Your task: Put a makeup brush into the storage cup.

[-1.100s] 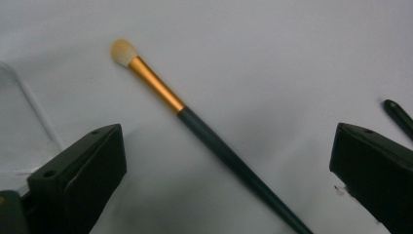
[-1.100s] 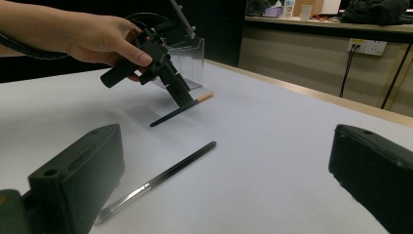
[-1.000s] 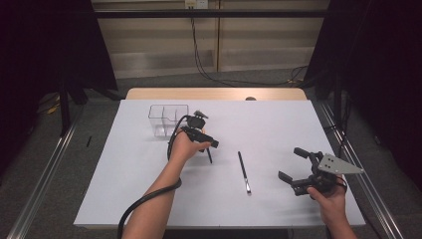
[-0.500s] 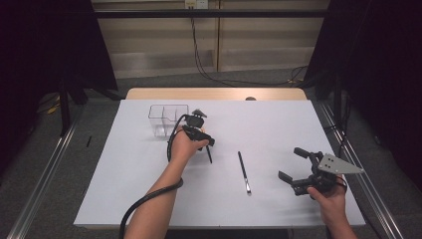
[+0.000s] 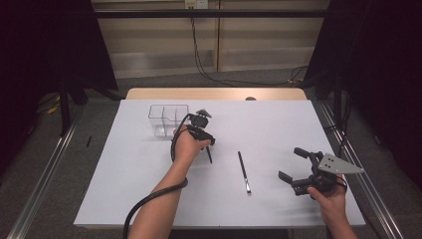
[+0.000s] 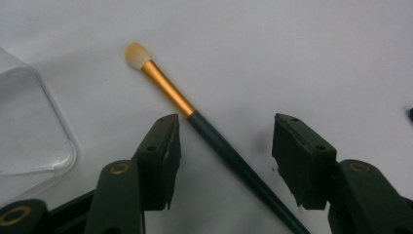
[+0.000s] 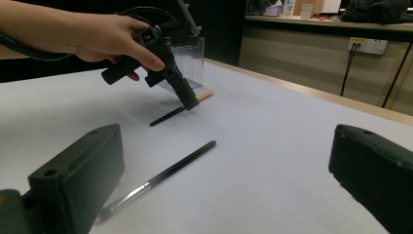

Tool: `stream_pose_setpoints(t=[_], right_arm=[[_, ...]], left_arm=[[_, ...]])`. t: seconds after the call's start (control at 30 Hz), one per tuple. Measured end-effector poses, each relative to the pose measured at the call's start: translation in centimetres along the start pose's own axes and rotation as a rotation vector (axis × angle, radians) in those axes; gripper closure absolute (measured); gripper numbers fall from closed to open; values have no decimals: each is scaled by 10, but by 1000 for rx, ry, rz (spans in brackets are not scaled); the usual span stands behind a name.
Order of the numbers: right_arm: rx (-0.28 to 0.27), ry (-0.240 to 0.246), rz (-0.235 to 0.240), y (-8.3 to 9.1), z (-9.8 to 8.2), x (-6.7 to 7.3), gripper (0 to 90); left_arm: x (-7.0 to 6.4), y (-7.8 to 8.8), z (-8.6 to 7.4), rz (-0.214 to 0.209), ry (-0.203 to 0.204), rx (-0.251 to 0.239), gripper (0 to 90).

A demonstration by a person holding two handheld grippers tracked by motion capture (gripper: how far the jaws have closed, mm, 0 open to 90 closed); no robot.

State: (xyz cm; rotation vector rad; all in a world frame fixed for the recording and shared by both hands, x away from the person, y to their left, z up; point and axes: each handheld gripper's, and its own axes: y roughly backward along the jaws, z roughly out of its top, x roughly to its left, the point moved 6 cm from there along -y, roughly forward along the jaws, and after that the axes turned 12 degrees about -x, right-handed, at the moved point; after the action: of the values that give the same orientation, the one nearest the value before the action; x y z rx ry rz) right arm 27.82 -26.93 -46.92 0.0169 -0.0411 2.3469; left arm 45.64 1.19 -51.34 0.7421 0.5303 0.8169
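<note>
**Closing on the gold-banded brush**

My left hand-held gripper points down at the worktop toward its far-left part, just beside the clear organizer box. Its jaws have just been closing and now stand about half open, straddling the dark handle of the makeup brush below its gold band; the pads do not yet press on it. The brush lies flat, bristles toward the box. My right hand-held gripper hangs wide open and empty near the near-right corner, with a second brush lying between the two. Next, I judge, the jaws must finish pinching the handle squarely before any lift toward the box.
</note>
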Motion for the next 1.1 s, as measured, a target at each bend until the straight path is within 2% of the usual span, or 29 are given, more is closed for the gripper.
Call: stream_pose_setpoints(t=[0.1, 0.27, 0.47, 0.6, 0.73, 0.77, 0.87, 1.1], right_arm=[[0, 3, -2, 0, 0, 0, 0], [3, 0, -3, 0, 0, -1, 0], [4, 5, -1, -1, -1, 0, 0], [2, 1, -4, 0, 0, -1, 0], [3, 1, -6, 0, -1, -1, 0], [2, 0, -6, 0, -1, -1, 0], [1, -1, -6, -1, -1, -1, 0], [6, 2, -4, -1, -1, -1, 0]], left_arm=[[1, 0, 0, 13, -23, 11, 509], [2, 2, -2, 21, -27, 20, 648], [2, 3, -1, 44, -62, 53, 709], [3, 4, -2, 41, -48, 67, 775], [3, 5, -3, 28, -56, 87, 829], [2, 6, -3, 24, -52, 93, 831], [1, 6, -2, 23, -75, 121, 832], [1, 4, -1, 24, -78, 138, 822]])
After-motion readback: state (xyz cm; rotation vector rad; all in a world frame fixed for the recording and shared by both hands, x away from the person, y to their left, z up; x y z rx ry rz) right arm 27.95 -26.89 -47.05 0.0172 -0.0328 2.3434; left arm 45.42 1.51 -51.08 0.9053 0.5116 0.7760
